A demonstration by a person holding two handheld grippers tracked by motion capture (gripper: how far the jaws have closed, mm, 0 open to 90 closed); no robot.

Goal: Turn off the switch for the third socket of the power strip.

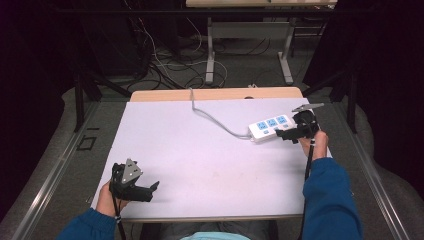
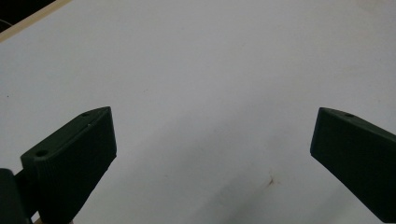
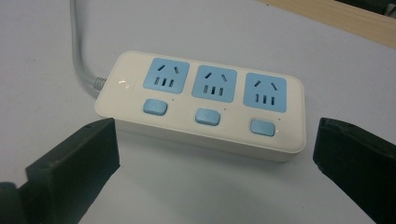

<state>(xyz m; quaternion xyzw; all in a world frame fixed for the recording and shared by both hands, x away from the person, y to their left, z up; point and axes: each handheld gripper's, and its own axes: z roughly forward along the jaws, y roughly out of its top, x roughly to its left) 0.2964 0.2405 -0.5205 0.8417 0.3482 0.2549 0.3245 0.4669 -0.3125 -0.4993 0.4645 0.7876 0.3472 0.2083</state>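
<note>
A white power strip (image 1: pixel 270 128) (image 3: pixel 205 105) with three blue sockets and three blue switches lies at the right of the white table top (image 1: pixel 200 150). Its grey cable (image 1: pixel 212 117) (image 3: pixel 80 51) runs toward the far edge. My right gripper (image 1: pixel 284 134) (image 3: pixel 215 158) hovers just in front of the strip, open, its jaws wide on either side of the strip's long side without touching it. Near the front left corner my left gripper (image 1: pixel 154 187) (image 2: pixel 212 154) is open over bare table, nothing between its jaws.
The table's wooden far edge (image 1: pixel 215 93) shows beyond the white sheet. Past it, loose cables (image 1: pixel 165 65) lie on the floor around the legs of another desk (image 1: pixel 210 55). Dark curtains hang at both sides.
</note>
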